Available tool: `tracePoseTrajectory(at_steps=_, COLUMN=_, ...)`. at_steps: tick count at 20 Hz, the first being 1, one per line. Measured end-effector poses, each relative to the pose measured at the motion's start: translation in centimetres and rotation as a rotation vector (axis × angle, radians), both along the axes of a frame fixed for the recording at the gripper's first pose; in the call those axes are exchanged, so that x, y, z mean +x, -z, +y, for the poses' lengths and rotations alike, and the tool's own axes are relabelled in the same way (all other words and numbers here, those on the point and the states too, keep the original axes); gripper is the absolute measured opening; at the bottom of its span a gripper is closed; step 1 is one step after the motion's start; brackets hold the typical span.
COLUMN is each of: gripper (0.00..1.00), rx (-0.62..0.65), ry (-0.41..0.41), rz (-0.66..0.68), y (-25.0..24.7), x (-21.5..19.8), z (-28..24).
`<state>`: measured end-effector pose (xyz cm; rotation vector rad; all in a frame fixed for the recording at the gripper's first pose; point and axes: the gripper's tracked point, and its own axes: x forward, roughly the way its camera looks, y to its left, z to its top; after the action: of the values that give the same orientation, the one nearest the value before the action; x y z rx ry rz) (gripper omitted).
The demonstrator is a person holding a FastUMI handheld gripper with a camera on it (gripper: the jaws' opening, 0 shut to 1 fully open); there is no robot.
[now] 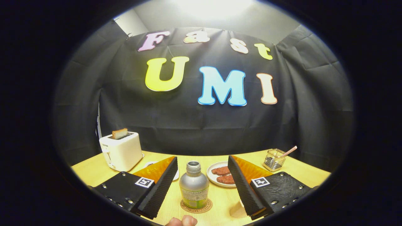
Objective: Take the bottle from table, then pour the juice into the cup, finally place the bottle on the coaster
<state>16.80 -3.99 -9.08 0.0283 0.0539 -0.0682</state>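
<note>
A silver bottle (194,186) with a green label and no cap stands upright on a round brown coaster (197,208) on the wooden table (94,171). My gripper (202,160) is open. Its two black ribbed fingers (160,188) flank the bottle, one on each side, with a gap between each pad and the bottle's wall. A pale object (237,209), perhaps the cup, peeks out from beside the right finger; most of it is hidden.
A white toaster (121,152) with a slice of bread stands beyond the left finger. A plate (215,179) with brown patties lies beyond the bottle. A glass holder (274,159) with a pink stick sits further right. A person's fingertips (182,221) show at the near edge.
</note>
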Motion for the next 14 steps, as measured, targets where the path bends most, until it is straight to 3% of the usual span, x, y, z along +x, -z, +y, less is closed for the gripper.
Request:
tracePoseTrajectory(at_steps=6, gripper=0.97, rx=-0.019, ry=-0.023, rz=-0.061, y=-7.9, x=-4.0, z=-0.6)
tracePoseTrajectory(at_steps=14, gripper=0.97, rx=-0.001, ry=-0.032, rz=-0.094, y=-11.7, x=-7.4, z=-0.5)
